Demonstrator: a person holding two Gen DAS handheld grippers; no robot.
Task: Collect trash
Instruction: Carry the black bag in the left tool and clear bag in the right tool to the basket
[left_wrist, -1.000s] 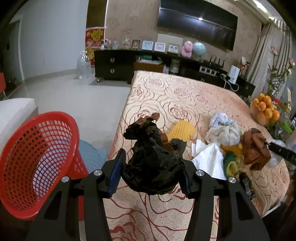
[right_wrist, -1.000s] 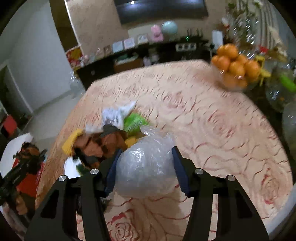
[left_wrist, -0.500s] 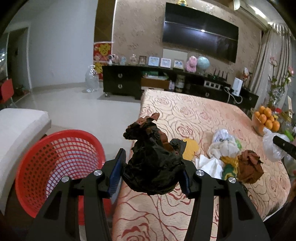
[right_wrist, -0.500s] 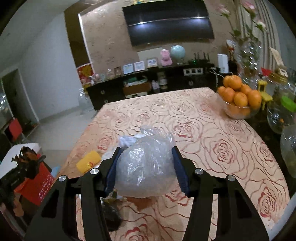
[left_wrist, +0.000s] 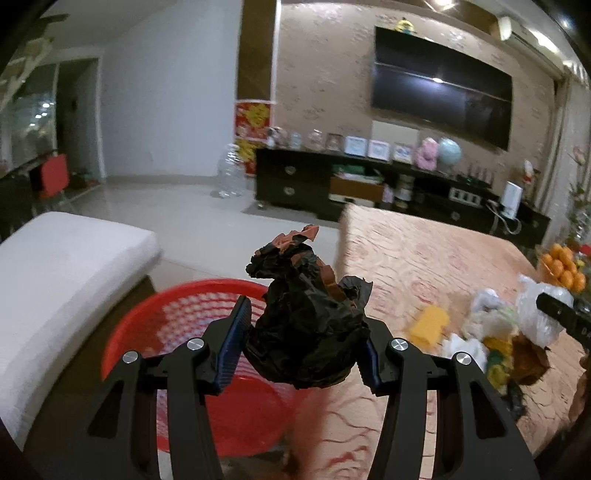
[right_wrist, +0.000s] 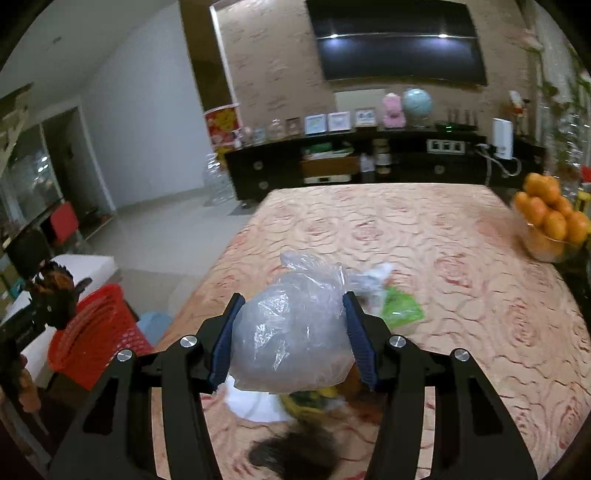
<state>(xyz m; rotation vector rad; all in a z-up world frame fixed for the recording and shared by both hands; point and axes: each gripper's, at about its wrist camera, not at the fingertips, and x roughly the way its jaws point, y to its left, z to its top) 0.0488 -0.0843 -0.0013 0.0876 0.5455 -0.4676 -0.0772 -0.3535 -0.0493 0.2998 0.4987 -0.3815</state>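
My left gripper (left_wrist: 304, 341) is shut on a crumpled black and brown wrapper (left_wrist: 308, 321), held above the near rim of a red mesh basket (left_wrist: 207, 373) that stands on the floor beside the table. In the right wrist view my right gripper (right_wrist: 291, 339) is shut on a clear plastic bag (right_wrist: 295, 332), lifted over a pile of trash on the table (right_wrist: 443, 266). That pile holds a white tissue (right_wrist: 251, 404), a green wrapper (right_wrist: 400, 308) and a dark wad (right_wrist: 291, 454). The basket (right_wrist: 92, 339) and the black wrapper (right_wrist: 55, 295) show at the left there.
A yellow piece (left_wrist: 428, 325) and a brown wad (left_wrist: 528, 362) lie in the trash pile. A bowl of oranges (right_wrist: 550, 225) sits at the table's right edge. A white cushioned seat (left_wrist: 62, 269) is left of the basket. A dark cabinet (left_wrist: 369, 188) lines the far wall.
Both grippers have risen and swung left with their loads. The left one now hangs over the red basket's rim; the right one has lifted the bag clear of the pile.
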